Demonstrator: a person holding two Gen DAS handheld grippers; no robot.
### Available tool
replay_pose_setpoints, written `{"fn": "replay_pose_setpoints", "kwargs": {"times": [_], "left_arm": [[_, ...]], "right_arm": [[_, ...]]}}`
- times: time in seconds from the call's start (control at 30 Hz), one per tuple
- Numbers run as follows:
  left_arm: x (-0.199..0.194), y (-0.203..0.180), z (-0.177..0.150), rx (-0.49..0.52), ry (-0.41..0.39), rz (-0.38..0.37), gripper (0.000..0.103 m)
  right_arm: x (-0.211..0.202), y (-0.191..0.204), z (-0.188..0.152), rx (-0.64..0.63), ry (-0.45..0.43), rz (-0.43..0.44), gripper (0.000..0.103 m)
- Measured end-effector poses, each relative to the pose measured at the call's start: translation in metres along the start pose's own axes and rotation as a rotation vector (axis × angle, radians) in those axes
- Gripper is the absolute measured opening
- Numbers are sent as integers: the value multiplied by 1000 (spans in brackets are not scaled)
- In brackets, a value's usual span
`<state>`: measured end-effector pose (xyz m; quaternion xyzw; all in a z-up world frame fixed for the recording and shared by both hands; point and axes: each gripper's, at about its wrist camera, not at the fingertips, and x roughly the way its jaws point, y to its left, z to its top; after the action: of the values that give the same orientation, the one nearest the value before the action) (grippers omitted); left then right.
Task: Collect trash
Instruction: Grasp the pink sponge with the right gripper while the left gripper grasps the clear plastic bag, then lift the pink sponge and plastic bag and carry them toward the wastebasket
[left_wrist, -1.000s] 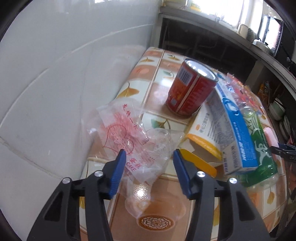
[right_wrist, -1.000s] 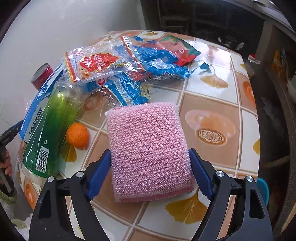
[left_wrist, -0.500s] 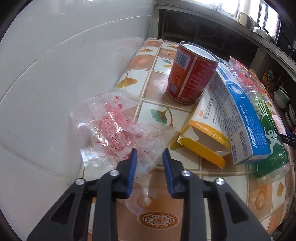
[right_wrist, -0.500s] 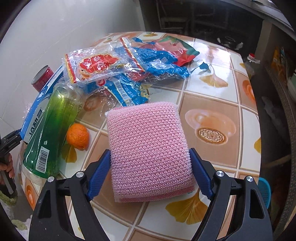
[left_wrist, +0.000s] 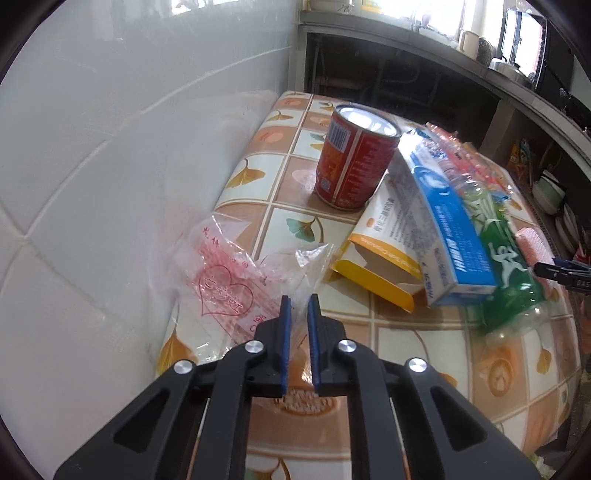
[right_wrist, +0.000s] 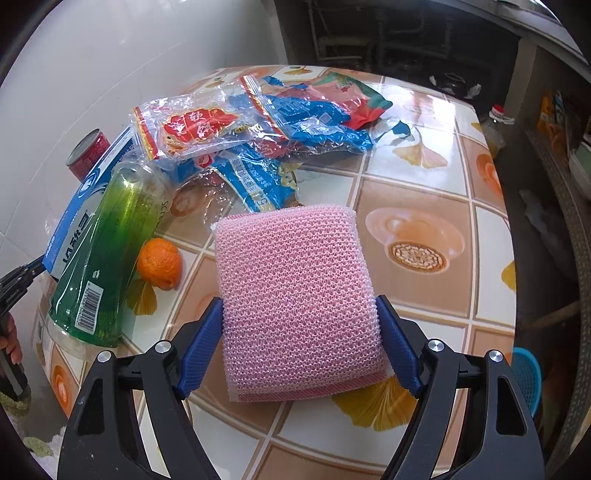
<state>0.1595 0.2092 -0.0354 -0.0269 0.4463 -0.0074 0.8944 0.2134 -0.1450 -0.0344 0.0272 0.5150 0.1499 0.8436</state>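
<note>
The left gripper (left_wrist: 298, 308) has just been closing its jaws, which now stand nearly together with only a thin slit between the blue pads. A crumpled clear plastic bag (left_wrist: 236, 291) printed with a red heart lies on the tiled table (left_wrist: 406, 343) close to the white wall, and one wrinkled corner of it runs up into that slit — the pads pinch the film there, while the rest of the bag spreads away to the left of the jaws and rests on the table.

Past the bag, a red tin can (left_wrist: 354, 162) stands upright. To the right of it an opened yellow-and-white carton (left_wrist: 376, 254) lies flat, with a blue-and-white box (left_wrist: 443, 236) leaning over it and a green plastic bottle (left_wrist: 513, 273) on its side just beyond.

The right gripper (right_wrist: 301, 306) has its jaws spread wide, a pad pressed to each side of a pink mesh sponge (right_wrist: 299, 291) — the sponge fills the gap between them and juts out ahead of the fingertips above the table. To the left of it lie the green bottle and a small orange (right_wrist: 160, 263), just beside each other. Farther off, a heap of crinkled snack wrappers (right_wrist: 258, 125) in red, blue and clear film covers the table.
</note>
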Motion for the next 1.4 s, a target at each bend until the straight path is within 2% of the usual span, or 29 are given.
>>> {"fn": "replay_pose_setpoints", "kwargs": {"times": [0.23, 0.87, 1.2, 1.4], "left_arm": [[-24, 1, 1, -14, -37, -34, 6], [-94, -11, 24, 1, -211, -100, 6], [-125, -66, 43, 147, -305, -190, 6], [-136, -130, 60, 285, -324, -302, 6]], "right_arm": [[-15, -1, -8, 34, -27, 15, 75], [-65, -4, -25, 78, -121, 41, 75], [-98, -20, -50, 154, -199, 53, 75], [-134, -55, -82, 258, -290, 32, 75]]}}
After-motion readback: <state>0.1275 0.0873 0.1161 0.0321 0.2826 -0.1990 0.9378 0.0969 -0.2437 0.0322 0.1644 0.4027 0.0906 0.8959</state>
